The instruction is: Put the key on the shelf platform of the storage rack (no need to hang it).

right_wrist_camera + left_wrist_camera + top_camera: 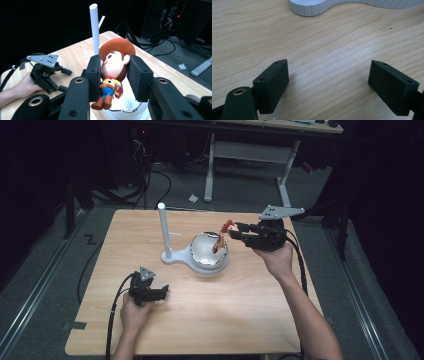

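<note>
— What is seen between the right gripper's [113,82] fingers [93,75]?
— A glossy, smooth plastic cowboy figurine [112,72]; the fingers are matt black.
— And below them?
— A shiny bowl [207,251] on a white ribbed plastic stand [172,254], carried by a pale, matt wood-grain tabletop [324,45].

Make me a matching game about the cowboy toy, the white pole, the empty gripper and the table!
Things:
1. cowboy toy
2. white pole
3. left gripper
4. table

States:
A. jaws open, resting on the table
B. light wood, under everything
C. clamped by its head in the right gripper
D. standing upright on a white base

Pairs: 1-C, 2-D, 3-A, 4-B
</note>
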